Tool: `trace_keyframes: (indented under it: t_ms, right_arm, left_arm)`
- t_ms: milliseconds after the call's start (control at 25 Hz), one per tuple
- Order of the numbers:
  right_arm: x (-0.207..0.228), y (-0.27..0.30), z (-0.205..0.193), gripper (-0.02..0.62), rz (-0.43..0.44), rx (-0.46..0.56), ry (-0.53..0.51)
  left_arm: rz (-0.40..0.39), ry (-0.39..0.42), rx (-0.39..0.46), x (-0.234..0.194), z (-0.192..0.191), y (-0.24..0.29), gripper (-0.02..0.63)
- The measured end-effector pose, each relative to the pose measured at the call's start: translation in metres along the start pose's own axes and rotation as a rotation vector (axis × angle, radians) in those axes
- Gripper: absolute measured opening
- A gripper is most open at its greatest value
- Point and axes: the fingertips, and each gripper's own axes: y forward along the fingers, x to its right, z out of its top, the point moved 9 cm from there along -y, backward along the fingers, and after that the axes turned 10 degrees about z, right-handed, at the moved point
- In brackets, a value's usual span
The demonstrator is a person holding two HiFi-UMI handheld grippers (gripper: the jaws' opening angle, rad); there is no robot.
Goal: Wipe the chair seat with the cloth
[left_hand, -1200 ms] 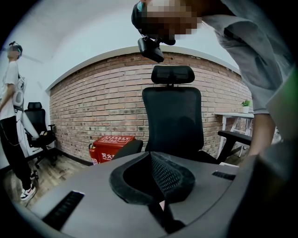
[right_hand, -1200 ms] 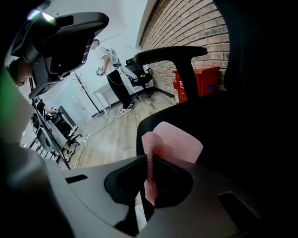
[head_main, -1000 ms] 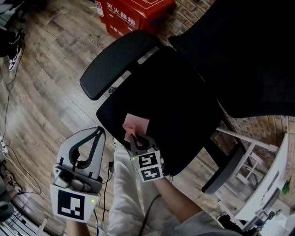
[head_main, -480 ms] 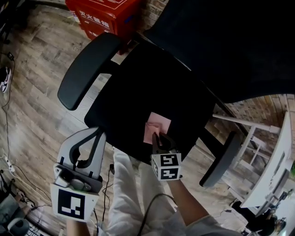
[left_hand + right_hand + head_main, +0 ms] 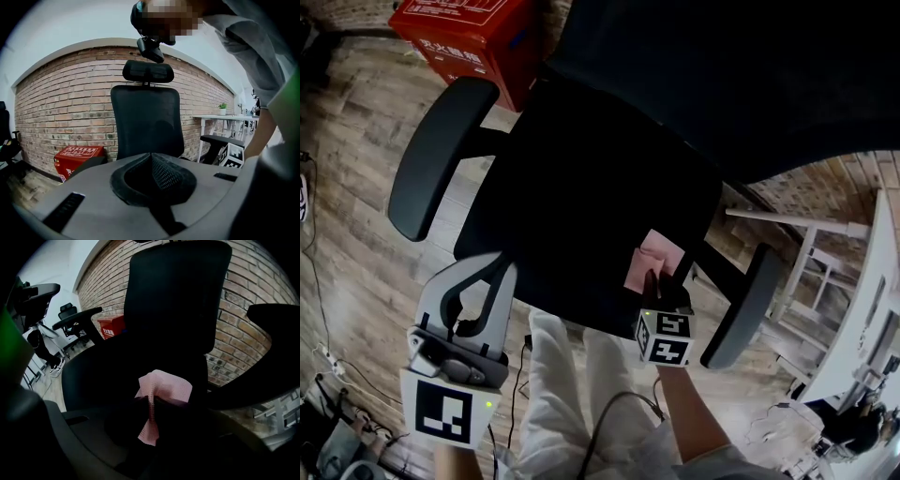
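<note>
The cloth (image 5: 161, 390) is pink and sits clamped between the closed jaws of the right gripper (image 5: 662, 281). Its free part is spread flat on the black chair seat (image 5: 581, 206), at the front edge of the seat, near the armrest (image 5: 741, 309). The left gripper (image 5: 478, 272) is held off the front of the seat, above the wooden floor (image 5: 356, 234). Its jaws are closed together with nothing between them. A red box (image 5: 469, 33) stands on the floor behind the chair.
</note>
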Motion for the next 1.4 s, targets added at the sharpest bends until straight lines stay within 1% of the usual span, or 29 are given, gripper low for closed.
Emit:
trace_keyframes:
  t_ms: [80,200,440,560,920,1120,1240,1400]
  right_arm:
    - [0.004,-0.002,-0.004,0.052,-0.009,-0.003,0.006]
    - [0.003,-0.002,-0.008,0.052,0.000,-0.004,0.009]
    - [-0.016,0.003,-0.012,0.052,0.065,-0.014,-0.020]
    - [-0.034,0.006,-0.018,0.052,0.117,-0.030,-0.045]
    - [-0.107,0.005,-0.037,0.052,0.336,-0.080,-0.136]
    - [-0.135,-0.002,-0.049,0.052,0.420,-0.108,-0.169]
    - [-0.143,-0.007,-0.055,0.052,0.441,-0.119,-0.182]
    - [-0.136,-0.009,-0.060,0.052,0.424,-0.123,-0.185]
  left_arm:
    - [-0.009,0.002,0.000,0.003,0.001,0.003,0.018]
    - [-0.017,0.004,-0.001,0.005,0.000,0.006,0.018]
    - [-0.005,0.005,-0.002,0.005,-0.004,0.004,0.018]
    - [0.007,-0.002,-0.006,0.004,-0.008,-0.001,0.018]
    - [0.054,-0.012,-0.001,0.005,-0.014,-0.018,0.018]
    - [0.080,-0.009,-0.003,0.004,-0.013,-0.029,0.018]
    - [0.095,-0.017,-0.003,0.005,-0.014,-0.034,0.018]
    - [0.097,-0.017,-0.004,0.009,-0.015,-0.036,0.018]
